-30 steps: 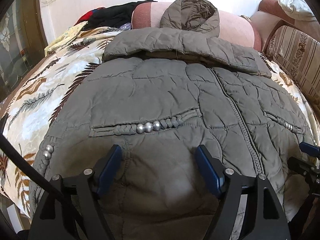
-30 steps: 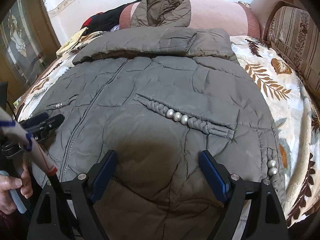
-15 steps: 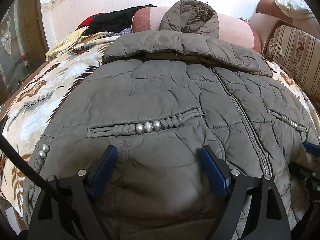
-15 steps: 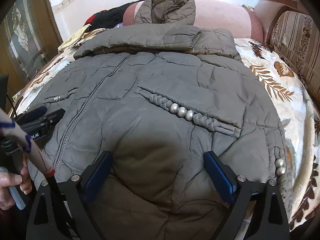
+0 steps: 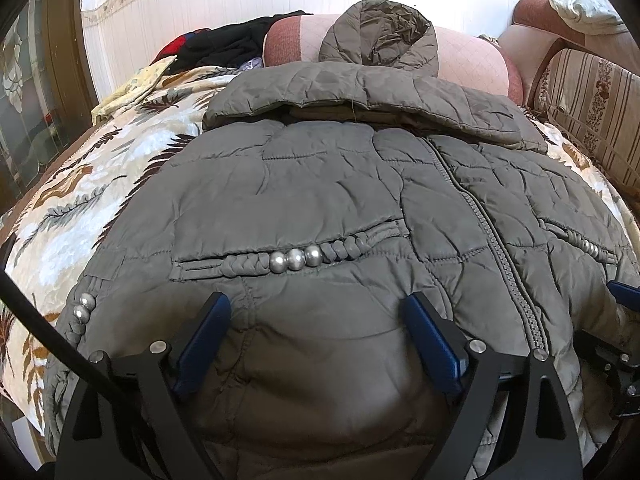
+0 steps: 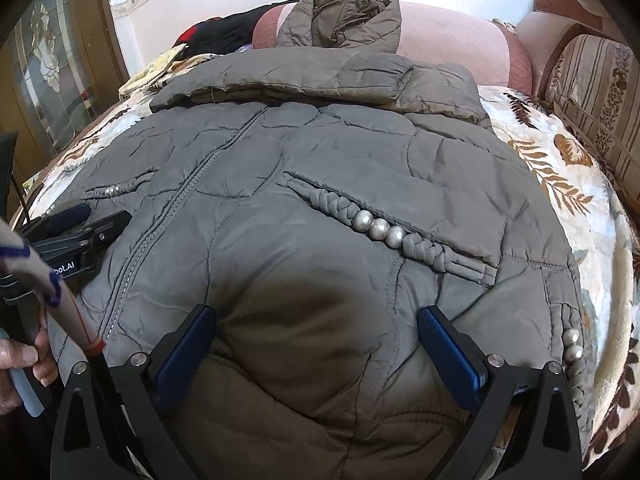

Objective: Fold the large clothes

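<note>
A grey-green quilted jacket lies front up on the bed, zipped, with its sleeves folded across the chest and its hood resting against a bolster. My left gripper hovers over the hem on the left half, below the beaded pocket braid. Its jaws are opening, and a bulge of hem fabric sits between them without being pinched. My right gripper stands over the hem on the right half, jaws also opening around a loose bulge of fabric. The left gripper also shows in the right wrist view.
A leaf-patterned bedspread lies under the jacket. A pink bolster and dark clothes sit at the head. A striped sofa cushion borders the right side, a glazed door the left. A hand holds the left gripper's handle.
Both grippers' jaws have spread wider over the hem. The jacket settled flatter and neither hand shifted noticeably.
</note>
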### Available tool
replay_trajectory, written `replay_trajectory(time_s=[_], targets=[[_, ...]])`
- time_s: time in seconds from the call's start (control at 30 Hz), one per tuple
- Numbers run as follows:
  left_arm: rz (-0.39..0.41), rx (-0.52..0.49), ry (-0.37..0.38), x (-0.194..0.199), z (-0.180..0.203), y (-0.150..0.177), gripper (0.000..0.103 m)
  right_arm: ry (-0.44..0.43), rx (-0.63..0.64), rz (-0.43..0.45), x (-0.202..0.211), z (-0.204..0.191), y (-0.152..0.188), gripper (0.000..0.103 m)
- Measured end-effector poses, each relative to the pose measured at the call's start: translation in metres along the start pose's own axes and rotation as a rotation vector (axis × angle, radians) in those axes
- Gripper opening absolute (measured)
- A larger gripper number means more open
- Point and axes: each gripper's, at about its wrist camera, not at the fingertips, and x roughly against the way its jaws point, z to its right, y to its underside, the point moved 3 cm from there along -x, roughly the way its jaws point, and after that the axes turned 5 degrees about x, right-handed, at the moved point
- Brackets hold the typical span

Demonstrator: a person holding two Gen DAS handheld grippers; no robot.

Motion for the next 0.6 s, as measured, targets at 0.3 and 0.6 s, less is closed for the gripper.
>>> replay_trajectory(time_s=[0.3, 0.6], targets=[[0.002, -0.006, -0.013, 0.0021, 0.0006, 0.0015, 0.089, -0.001, 0.002, 0.001, 0.0005, 0.0001, 0.0001, 0.103], [-0.009, -0.006, -0.034, 0.0069, 0.0021, 0.0022, 0.089, 0.002, -0.001, -0.001, 0.0004, -0.0011, 0.0001, 0.103]])
